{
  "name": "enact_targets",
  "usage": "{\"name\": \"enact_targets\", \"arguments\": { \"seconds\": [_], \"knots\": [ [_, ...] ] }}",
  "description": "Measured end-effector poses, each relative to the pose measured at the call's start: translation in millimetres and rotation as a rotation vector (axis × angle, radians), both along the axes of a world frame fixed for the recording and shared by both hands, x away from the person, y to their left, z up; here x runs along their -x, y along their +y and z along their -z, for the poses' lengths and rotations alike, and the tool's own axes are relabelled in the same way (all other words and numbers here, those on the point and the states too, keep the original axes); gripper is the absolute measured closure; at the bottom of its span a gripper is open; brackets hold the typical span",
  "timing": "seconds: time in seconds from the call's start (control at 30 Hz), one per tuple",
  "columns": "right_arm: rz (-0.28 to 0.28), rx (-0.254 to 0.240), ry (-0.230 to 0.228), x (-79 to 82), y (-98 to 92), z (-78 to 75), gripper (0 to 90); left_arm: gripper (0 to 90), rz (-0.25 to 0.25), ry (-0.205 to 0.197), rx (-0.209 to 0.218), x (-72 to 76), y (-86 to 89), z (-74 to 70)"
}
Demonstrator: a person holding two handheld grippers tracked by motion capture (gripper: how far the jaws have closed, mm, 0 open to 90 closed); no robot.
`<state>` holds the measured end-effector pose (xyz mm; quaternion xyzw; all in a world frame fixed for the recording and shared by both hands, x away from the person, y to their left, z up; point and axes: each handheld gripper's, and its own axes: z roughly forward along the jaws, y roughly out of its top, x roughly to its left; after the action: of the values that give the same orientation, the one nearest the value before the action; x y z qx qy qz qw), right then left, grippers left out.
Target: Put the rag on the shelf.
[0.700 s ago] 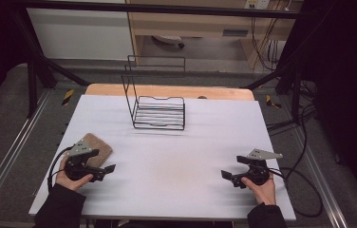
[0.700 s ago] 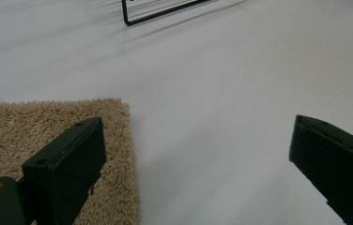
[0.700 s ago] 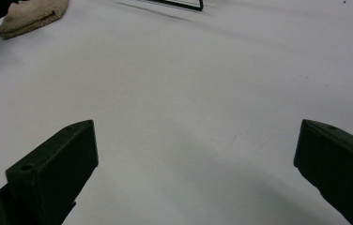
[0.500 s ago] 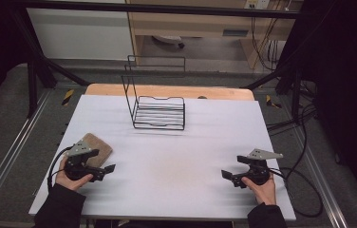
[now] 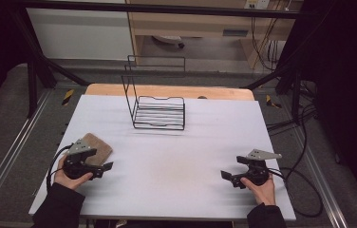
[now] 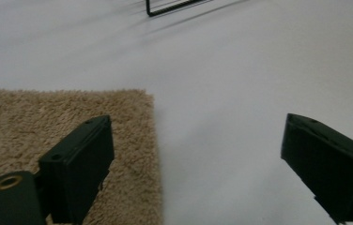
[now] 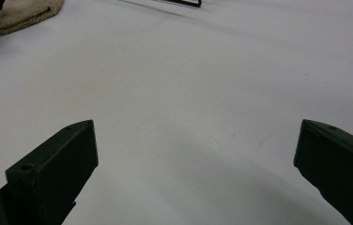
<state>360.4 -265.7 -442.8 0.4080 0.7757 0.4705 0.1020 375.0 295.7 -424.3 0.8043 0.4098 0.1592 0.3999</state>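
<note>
While the left gripper (image 5: 104, 167) rests beside the tan cloth (image 5: 97, 147), its jaws stand apart with nothing between them. Well across the white table (image 5: 176, 156), the right gripper (image 5: 225, 176) gapes equally wide.

floor: grey (image 5: 10, 118) | back: wooden cabinet (image 5: 191, 21) | sides: dark

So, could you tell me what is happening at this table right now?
A person holds a two-jaw gripper in each hand over a white table. The left gripper sits beside a folded tan cloth, jaws open, one jaw over the cloth's edge but nothing gripped. The right gripper rests at the other side, also open and empty. A black wire rack stands untouched toward the far edge.
</note>
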Motion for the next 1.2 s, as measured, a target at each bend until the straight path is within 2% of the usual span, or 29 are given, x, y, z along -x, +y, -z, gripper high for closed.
{"name": "enact_targets", "arguments": {
  "seconds": [0.07,0.2,0.23,0.27,0.33,0.5,0.53,0.63,0.67,0.97,1.2],
  "knots": [
    [0.000,0.006,0.006,-0.1,0.4,0.4,0.5,18.1,-0.016,0.003,-0.020,-1.3,2.2,1.7],
    [-0.001,0.011,0.003,-0.7,0.7,1.1,0.6,23.3,-0.043,0.025,-0.053,-4.1,5.5,6.1],
    [0.001,0.016,0.006,-0.5,1.2,1.6,0.6,28.3,-0.047,0.030,-0.059,-5.0,6.2,7.1],
    [0.001,0.016,0.006,-0.5,1.2,1.6,0.6,28.3,-0.048,0.033,-0.063,-5.7,6.7,8.1],
    [0.000,0.020,0.009,-0.4,1.4,1.9,0.6,35.8,-0.050,0.036,-0.080,-6.8,6.7,9.8],
    [0.001,0.021,0.012,-0.7,1.7,2.0,0.6,44.3,-0.046,0.040,-0.126,-8.5,5.8,13.4],
    [0.002,0.021,0.010,-0.9,1.8,2.2,0.6,48.8,-0.045,0.038,-0.133,-9.0,5.9,14.0],
    [0.004,0.021,0.010,-0.9,1.9,2.2,0.6,53.4,-0.050,0.037,-0.142,-9.7,6.0,14.7],
    [0.003,0.022,0.012,-0.7,1.9,2.2,0.6,58.1,-0.051,0.040,-0.148,-10.2,5.6,15.1],
    [0.002,0.020,0.012,-0.7,1.7,2.1,0.6,63.9,-0.061,0.039,-0.198,-12.1,0.6,18.2],
    [0.006,0.018,0.012,-0.5,2.2,2.4,0.6,70.1,-0.088,0.035,-0.202,-12.8,-0.9,19.2]
  ]
}}
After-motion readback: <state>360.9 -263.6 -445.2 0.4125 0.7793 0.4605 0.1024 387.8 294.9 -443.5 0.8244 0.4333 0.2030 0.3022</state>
